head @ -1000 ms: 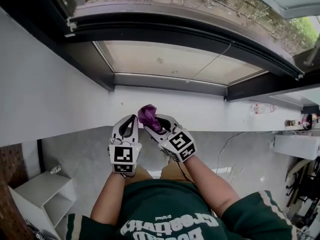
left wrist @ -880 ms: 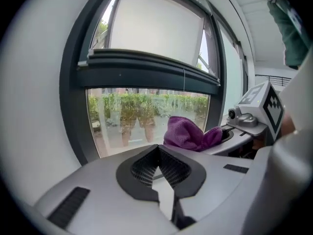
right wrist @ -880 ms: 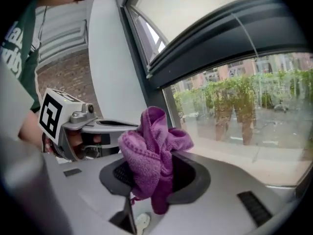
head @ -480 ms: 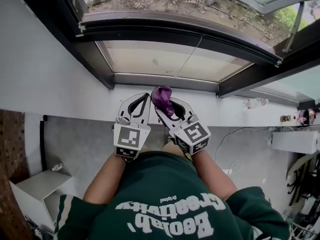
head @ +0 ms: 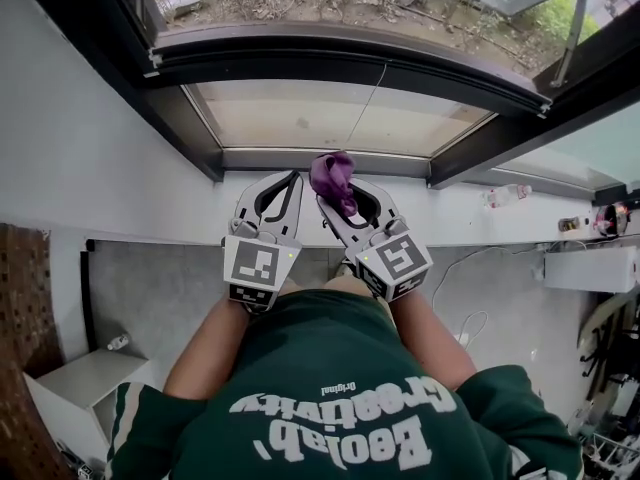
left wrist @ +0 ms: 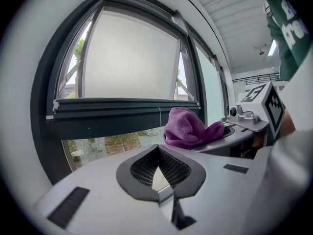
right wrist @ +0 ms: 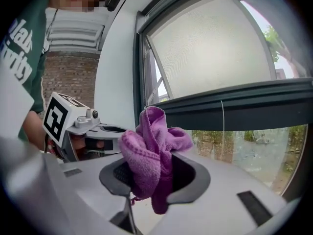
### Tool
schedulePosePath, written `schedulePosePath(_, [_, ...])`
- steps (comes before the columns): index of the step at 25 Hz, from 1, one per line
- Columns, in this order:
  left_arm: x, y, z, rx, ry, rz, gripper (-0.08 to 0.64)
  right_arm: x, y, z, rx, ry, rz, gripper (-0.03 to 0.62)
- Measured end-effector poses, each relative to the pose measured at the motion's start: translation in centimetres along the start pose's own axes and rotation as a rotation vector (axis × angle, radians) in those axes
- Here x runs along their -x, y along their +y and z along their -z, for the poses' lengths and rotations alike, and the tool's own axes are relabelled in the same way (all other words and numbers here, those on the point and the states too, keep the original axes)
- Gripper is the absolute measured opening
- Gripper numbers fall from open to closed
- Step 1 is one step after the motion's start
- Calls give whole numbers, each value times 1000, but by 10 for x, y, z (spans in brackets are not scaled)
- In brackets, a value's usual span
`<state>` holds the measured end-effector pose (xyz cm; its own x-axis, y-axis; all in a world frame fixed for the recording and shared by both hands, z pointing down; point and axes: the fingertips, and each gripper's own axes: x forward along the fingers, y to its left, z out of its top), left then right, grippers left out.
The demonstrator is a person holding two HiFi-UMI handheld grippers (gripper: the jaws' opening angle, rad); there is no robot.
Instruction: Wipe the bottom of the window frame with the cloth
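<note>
Dark window frame point(head: 320, 160) runs across the top of the head view. Its sash is swung outward over rough ground, with a white sill ledge point(head: 140, 213) below it and a grey floor point(head: 150, 288) under that. Both grippers reach forward over the ledge, side by side and near each other.

The right gripper point(head: 345, 204) has its jaws clamped on a bunched purple cloth point(head: 333, 178), which bulges out past the fingertips and hangs a little below them. From the head view the cloth's top overlaps the frame's bottom rail, but no view shows whether it touches the rail.

The left gripper point(head: 288, 183) has its jaws drawn together at the tips with nothing between them. It points at the same rail, just left of the cloth.

A green sweatshirt point(head: 330, 408) fills the lower part of the head view.
</note>
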<state>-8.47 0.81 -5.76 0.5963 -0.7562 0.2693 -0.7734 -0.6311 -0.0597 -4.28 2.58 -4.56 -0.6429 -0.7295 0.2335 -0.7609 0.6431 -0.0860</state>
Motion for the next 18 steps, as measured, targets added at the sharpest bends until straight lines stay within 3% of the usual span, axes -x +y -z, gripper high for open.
schedulePosePath(18, [-23,-1,-10,-19,-11,31,3,-5,-16,-10,11,3,19,158])
